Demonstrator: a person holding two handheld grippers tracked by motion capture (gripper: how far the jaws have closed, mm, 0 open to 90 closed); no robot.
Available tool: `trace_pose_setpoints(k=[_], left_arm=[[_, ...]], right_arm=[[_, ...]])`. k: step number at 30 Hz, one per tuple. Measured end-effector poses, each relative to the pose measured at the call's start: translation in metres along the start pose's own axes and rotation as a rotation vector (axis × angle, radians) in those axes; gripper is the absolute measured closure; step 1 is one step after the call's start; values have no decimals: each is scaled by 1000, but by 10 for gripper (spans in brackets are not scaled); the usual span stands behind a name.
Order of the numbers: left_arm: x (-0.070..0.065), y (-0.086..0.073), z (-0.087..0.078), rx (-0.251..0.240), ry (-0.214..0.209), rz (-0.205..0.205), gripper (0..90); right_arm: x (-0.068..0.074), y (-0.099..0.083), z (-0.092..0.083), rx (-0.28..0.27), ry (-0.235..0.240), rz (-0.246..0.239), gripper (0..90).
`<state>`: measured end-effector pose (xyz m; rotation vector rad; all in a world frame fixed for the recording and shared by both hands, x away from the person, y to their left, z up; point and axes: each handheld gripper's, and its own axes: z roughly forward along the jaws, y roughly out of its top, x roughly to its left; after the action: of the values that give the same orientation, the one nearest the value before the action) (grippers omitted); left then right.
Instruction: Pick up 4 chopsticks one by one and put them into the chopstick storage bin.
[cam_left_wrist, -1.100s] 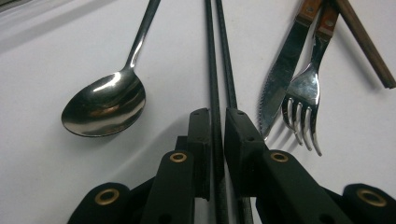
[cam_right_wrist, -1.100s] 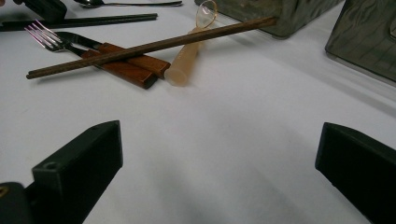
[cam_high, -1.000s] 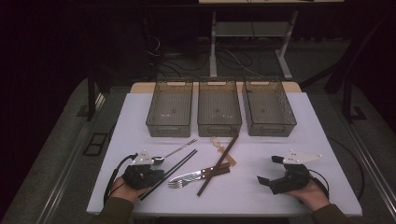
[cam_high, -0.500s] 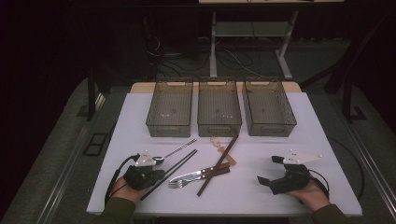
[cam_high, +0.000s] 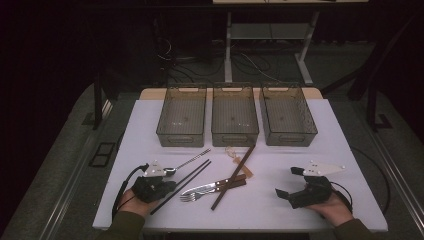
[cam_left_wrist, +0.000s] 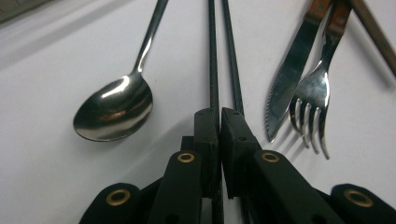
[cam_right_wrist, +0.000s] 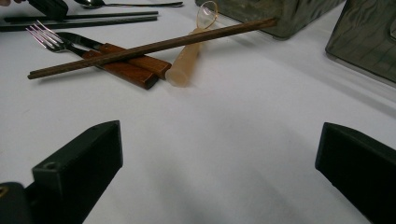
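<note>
Black chopsticks (cam_left_wrist: 214, 70) clenched between left tongs (cam_left_wrist: 220, 114), spoon (cam_left_wrist: 114, 109) just beside, right tongs (cam_right_wrist: 219, 154) released, well apart.

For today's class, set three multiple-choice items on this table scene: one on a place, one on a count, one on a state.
1. Where does the spoon lie in the left gripper view?
A. left of the black chopsticks
B. in a bin
C. on the fork

2. How many bins stand in a row?
A. two
B. three
C. five

3. How does the right gripper stand?
A. shut on the knife
B. open over bare table
C. shut on a chopstick

Key: 1 A, spoon bowl sits left of them. 2 B, three stand side by side. 3 B, jaws wide apart, nothing between.
</note>
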<state>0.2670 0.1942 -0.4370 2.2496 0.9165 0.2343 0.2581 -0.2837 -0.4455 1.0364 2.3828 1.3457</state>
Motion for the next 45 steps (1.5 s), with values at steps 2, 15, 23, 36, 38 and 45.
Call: trace_pose_setpoints(k=[2,15,23,36,38,45], left_arm=[[1,1,-2,1,-3,2,852],[-1,5,-7,-31,-5,-11,852],[-1,8,-11,-47,-12,-12,851],[-2,13,-13,-78,-20,-22,852],[-2,15,-14,-84,-21,-22,852],[-3,21,-13,-104,-31,-20,852]], right_arm=[[0,0,0,0,0,0,7],[-1,0,1,-1,0,-3,7],[0,0,2,0,3,-3,7],[1,0,0,-2,5,-4,7],[2,0,0,-5,7,-4,7],[1,0,1,-1,6,-5,7]])
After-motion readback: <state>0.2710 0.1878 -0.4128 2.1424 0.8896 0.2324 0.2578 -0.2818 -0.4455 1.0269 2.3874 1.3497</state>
